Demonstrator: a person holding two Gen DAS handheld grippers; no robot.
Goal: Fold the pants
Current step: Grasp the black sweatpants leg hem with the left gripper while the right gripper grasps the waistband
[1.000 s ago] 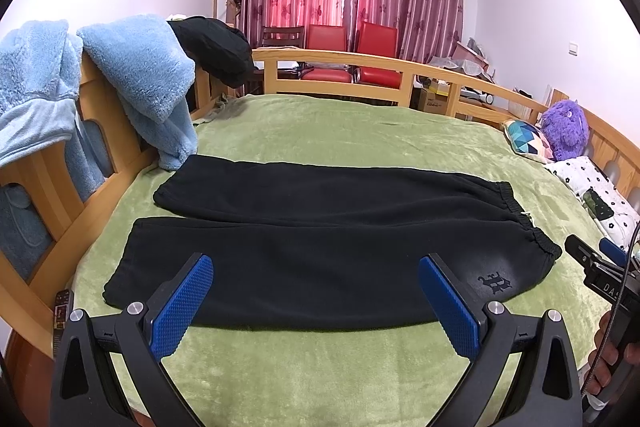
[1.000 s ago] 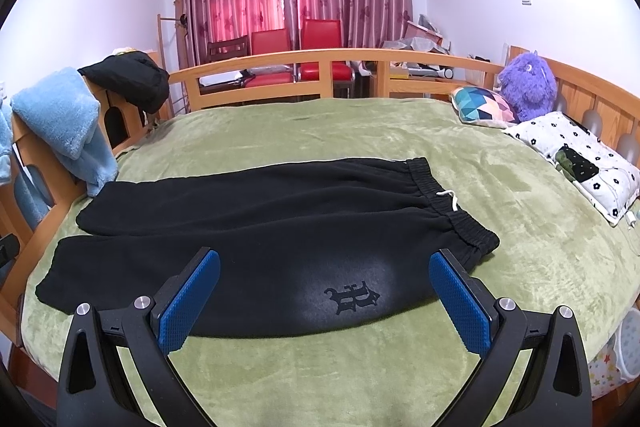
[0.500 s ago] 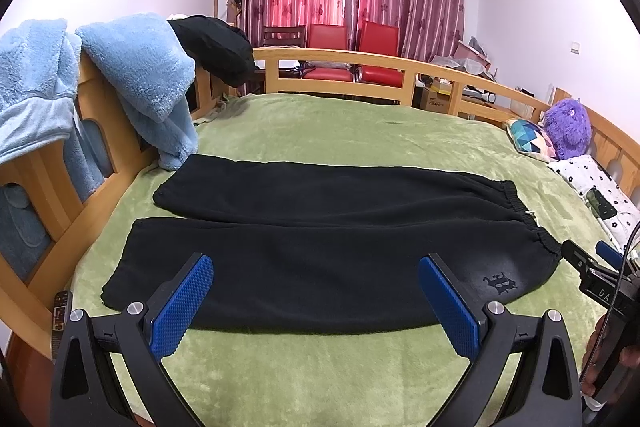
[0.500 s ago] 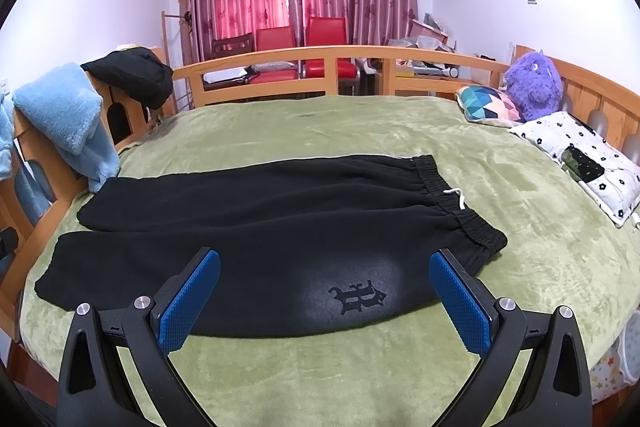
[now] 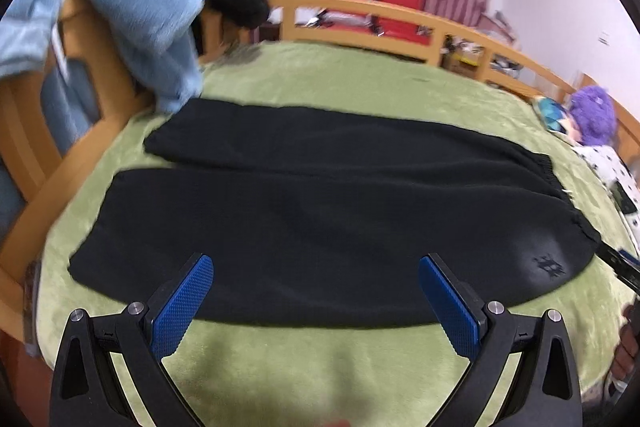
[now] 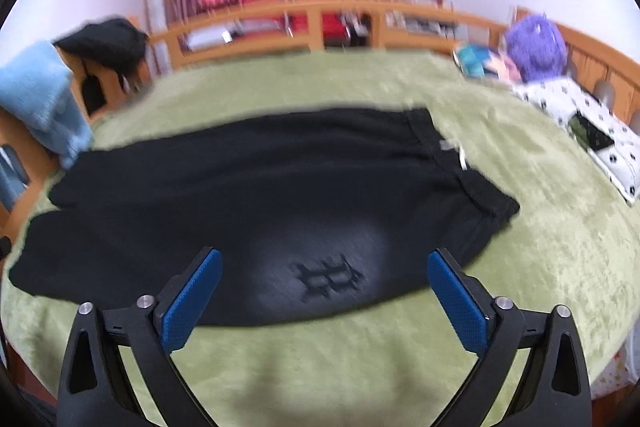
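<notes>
Now lower and closer over the pants [image 5: 320,211]; left gripper [image 5: 316,291] fingers wide, right gripper [image 6: 324,287] fingers closing, both empty; grasp near.

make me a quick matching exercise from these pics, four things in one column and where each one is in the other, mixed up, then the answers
Things:
1. black pants
2. light blue towel
3. purple plush toy
4. red chairs

Places:
A. behind the bed rail, in front of the curtains
B. spread flat on the green blanket
C. near the spotted pillow by the wooden headboard
D. draped over the wooden bed frame

Pairs: 1-B, 2-D, 3-C, 4-A
</notes>
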